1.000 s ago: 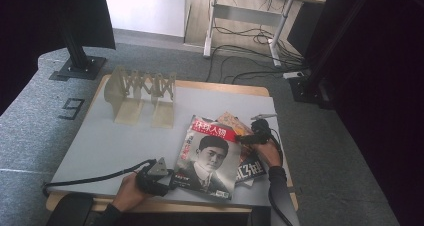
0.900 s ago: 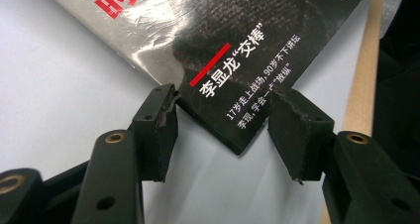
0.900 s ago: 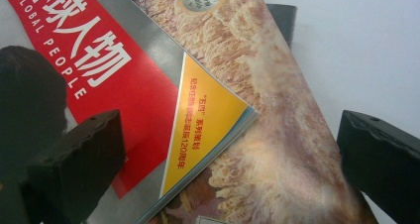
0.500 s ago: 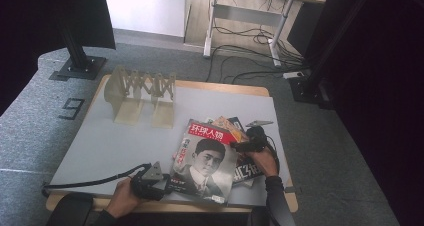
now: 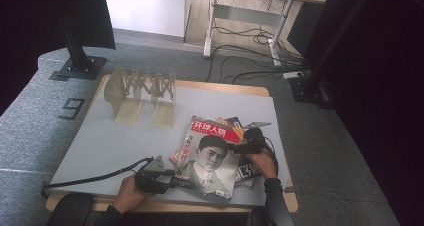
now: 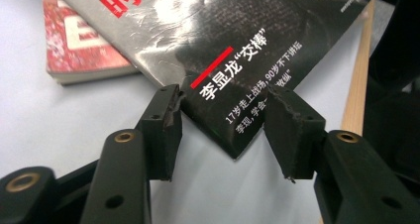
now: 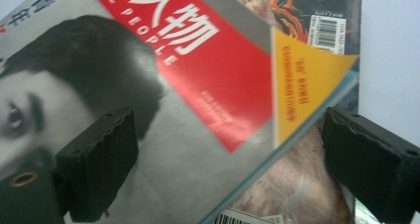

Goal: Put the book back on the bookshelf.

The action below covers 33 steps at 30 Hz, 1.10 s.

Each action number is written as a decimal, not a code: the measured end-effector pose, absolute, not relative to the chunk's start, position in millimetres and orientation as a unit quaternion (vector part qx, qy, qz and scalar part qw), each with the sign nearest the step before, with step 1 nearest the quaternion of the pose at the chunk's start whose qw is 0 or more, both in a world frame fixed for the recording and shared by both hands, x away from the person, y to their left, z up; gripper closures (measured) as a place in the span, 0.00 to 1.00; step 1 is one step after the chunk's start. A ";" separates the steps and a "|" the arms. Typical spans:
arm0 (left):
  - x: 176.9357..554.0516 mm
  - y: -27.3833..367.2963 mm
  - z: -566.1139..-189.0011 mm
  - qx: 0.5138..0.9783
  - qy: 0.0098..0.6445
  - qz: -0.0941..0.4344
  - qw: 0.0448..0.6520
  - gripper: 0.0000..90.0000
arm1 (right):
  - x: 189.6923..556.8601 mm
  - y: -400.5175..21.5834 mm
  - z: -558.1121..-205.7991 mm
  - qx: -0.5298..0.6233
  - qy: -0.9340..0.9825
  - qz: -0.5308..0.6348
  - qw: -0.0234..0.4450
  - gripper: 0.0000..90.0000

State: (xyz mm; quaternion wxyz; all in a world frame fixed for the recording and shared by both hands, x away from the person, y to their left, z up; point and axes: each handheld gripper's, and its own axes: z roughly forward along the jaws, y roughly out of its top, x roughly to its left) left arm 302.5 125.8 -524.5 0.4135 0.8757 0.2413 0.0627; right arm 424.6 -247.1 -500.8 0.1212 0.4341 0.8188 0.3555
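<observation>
Grey table [image 5: 110,146], both grippers low at top magazine [image 5: 212,156], left gripper [image 6: 223,122] fingers closing round corner, right gripper [image 7: 228,164] fingers spread.

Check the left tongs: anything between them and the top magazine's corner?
Nothing visible. In the left gripper view the top magazine has its near corner lying between the jaws of the left tongs, which have just been closing; the pads are not yet pressing it. Bare table lies beneath.

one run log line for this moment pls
left gripper: jaws closing around top magazine corner, no pinch yet | right gripper: jaws open across its far edge | stack flat
</observation>
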 end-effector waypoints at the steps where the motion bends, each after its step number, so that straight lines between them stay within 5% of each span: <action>1: 303.9 124.6 -524.0 0.874 0.241 0.068 0.416 0.69 | 424.3 -246.9 -500.9 0.434 0.819 0.356 0.119 0.09; 10: 302.1 127.6 -520.5 0.879 0.226 0.057 0.416 0.55 | 427.3 -251.3 -499.8 0.441 0.811 0.367 0.117 0.14; 33: 303.9 123.6 -525.5 0.882 0.238 0.057 0.404 0.61 | 434.1 -266.5 -496.1 0.453 0.802 0.369 0.122 0.14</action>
